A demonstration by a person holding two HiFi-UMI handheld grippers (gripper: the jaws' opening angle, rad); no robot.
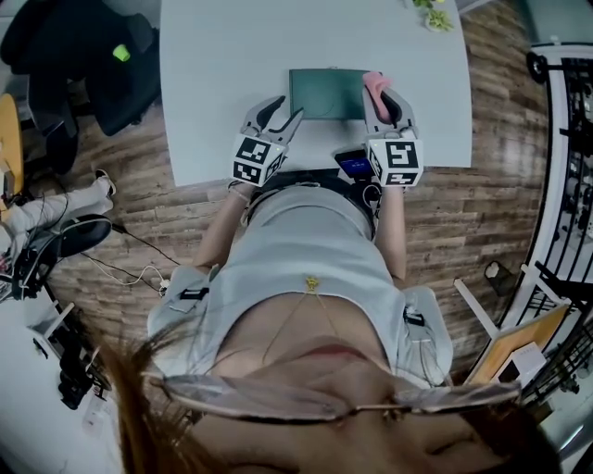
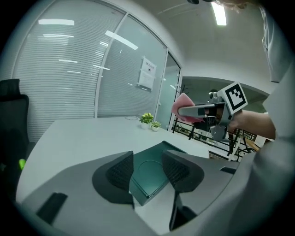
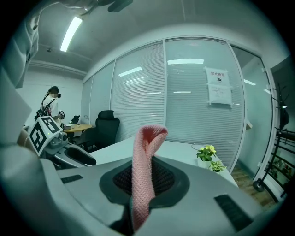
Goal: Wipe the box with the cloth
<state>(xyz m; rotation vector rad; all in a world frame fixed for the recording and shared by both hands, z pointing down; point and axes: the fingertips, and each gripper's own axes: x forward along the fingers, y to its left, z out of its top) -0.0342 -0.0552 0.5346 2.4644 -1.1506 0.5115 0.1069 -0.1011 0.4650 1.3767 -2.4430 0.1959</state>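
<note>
A flat dark-green box [image 1: 324,93] lies on the white table [image 1: 222,65] near its front edge. My left gripper [image 1: 285,111] is at the box's left end with its jaws apart. In the left gripper view the box's [image 2: 154,161] near corner shows in the gap between the ribbed pads [image 2: 120,171], and they do not press on it. My right gripper [image 1: 382,93] is over the box's right end, shut on a folded pink cloth [image 1: 373,85]. The cloth [image 3: 147,152] sticks up out of the right gripper [image 3: 145,177].
Small potted plants [image 1: 434,14] stand at the table's far right. A phone-like device [image 1: 352,164] lies at the near table edge. A black office chair [image 1: 102,56] is at the left, a black metal rack [image 1: 565,139] at the right. A person [image 3: 53,103] stands far off.
</note>
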